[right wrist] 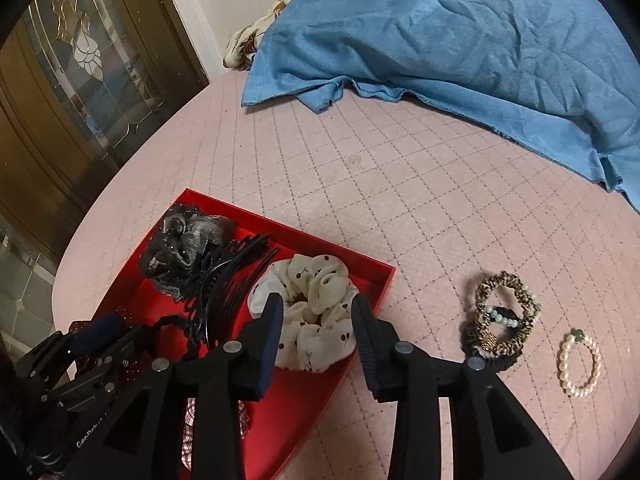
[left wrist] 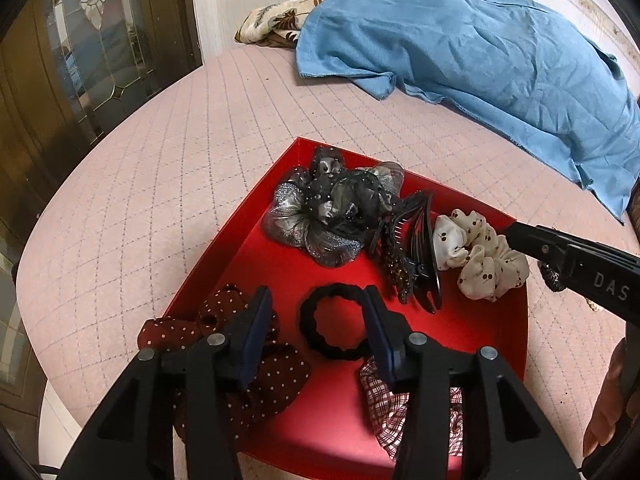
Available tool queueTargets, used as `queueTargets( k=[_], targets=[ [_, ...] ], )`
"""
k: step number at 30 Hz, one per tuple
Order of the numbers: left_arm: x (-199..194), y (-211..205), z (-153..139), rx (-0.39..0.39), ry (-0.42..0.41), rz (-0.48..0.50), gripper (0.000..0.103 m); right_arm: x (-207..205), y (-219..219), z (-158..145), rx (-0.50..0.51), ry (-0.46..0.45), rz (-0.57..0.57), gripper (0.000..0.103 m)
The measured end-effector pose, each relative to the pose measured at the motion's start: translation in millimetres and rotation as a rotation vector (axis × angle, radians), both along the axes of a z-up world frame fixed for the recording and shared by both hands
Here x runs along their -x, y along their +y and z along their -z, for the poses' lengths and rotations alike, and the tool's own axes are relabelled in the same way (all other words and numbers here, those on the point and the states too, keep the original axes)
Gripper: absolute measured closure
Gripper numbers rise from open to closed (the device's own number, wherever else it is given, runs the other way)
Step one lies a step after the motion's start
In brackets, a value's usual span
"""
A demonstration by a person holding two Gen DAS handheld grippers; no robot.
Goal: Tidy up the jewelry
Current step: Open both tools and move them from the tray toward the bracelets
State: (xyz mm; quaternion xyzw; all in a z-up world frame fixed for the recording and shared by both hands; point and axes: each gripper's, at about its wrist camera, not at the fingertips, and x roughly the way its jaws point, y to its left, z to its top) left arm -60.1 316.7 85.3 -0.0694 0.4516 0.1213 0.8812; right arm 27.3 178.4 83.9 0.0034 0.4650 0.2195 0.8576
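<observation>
Long black claw hair clip [left wrist: 420,256] lies in the shallow red tray [left wrist: 280,248], long axis running 12 to 6. Left gripper [left wrist: 318,320] and right gripper [right wrist: 316,320] both gape, holding nothing. Plaid scrunchie [left wrist: 384,412] is half hidden.

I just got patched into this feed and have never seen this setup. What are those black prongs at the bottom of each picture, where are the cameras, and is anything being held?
The prongs are two handheld grippers; each picture comes from a camera on one, looking along its fingers. The left gripper hangs open over a black hair tie in the red tray. The right gripper hangs open above the cream scrunchie. Neither holds anything. On the pink quilted surface outside the tray lie a pearl bracelet and a leopard scrunchie.
</observation>
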Motion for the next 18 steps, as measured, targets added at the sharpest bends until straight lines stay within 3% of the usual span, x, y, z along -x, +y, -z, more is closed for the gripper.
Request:
queueTargets(
  k=[11,18],
  targets=[
    [11,-7,-6,-0.024,-0.029,0.005,0.051,21,-36,-8,-0.021,-0.013,0.057,0.058],
    [17,-15,-5,-0.040,-0.031,0.014,0.050,40,-109,-10,-0.022,-0.016,0.154,0.053]
  ],
)
